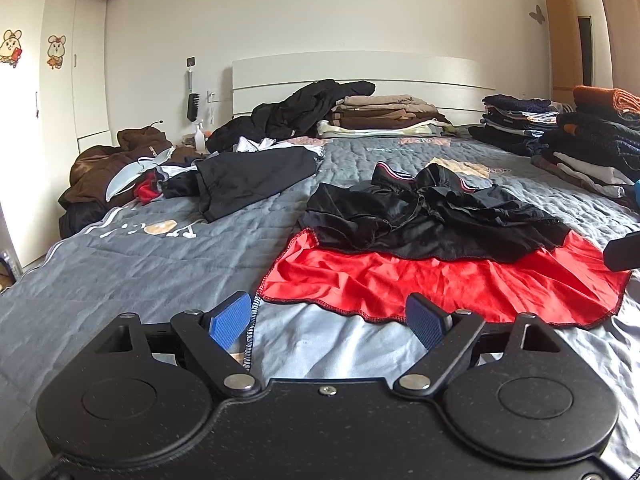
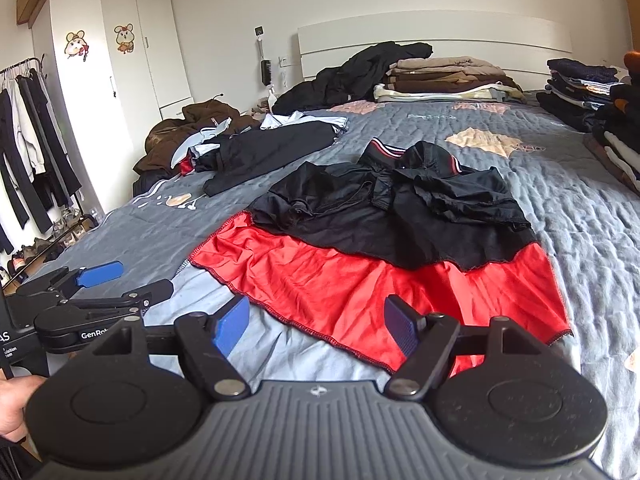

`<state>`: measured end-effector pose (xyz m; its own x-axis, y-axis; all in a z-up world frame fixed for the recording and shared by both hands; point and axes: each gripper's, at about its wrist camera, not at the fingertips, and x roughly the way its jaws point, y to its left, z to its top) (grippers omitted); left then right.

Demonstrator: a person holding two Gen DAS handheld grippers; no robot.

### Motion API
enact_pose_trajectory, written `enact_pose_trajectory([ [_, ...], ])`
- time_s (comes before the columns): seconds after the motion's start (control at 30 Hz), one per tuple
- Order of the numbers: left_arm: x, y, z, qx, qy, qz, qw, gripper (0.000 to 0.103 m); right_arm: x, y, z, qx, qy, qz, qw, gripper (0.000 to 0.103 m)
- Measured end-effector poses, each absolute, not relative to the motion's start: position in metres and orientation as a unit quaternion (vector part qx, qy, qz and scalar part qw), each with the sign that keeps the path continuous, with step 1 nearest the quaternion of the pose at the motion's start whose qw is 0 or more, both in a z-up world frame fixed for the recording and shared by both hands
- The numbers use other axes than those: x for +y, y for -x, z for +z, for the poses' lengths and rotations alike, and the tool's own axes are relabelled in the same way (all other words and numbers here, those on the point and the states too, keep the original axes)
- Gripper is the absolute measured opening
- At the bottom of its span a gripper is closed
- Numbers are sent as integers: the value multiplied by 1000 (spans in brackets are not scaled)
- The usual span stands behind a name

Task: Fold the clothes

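The black, red and pale blue satin garment (image 1: 436, 276) lies spread flat on the grey quilted bedspread (image 1: 140, 252) of the bed, with its black upper part bunched toward the headboard, a red band below it and a pale blue panel nearest the cameras. The left gripper (image 1: 332, 322) hovers low over the near left corner of the garment; its blue-padded fingers (image 1: 230, 322) stand wide apart and hold nothing, with the stitched left hem of the pale blue panel just beside the left pad and the red band's lower hem between the pads. The right gripper (image 2: 318, 330) hovers over the near right part of the same garment; its fingers (image 2: 232, 330) are also spread wide and empty, with the red band and pale blue panel lying between and beyond them. In the right wrist view the left gripper (image 2: 128, 284) sits at the left, beside the garment's edge. A second black garment (image 1: 248, 180) lies further left on the bed, well apart. Folded stacks of brown and beige clothing (image 1: 384, 114) rest near the white headboard (image 1: 360, 76).
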<state>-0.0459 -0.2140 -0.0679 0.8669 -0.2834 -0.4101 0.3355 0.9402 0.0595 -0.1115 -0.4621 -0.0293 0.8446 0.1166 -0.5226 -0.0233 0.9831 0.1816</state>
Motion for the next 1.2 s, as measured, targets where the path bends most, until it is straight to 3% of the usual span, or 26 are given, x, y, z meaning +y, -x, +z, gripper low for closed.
enact_pose_trajectory([
  [1.2,-211,51,-65,205,-62,-168,962,84,-456,112,-32,290,-74,45,953,74],
])
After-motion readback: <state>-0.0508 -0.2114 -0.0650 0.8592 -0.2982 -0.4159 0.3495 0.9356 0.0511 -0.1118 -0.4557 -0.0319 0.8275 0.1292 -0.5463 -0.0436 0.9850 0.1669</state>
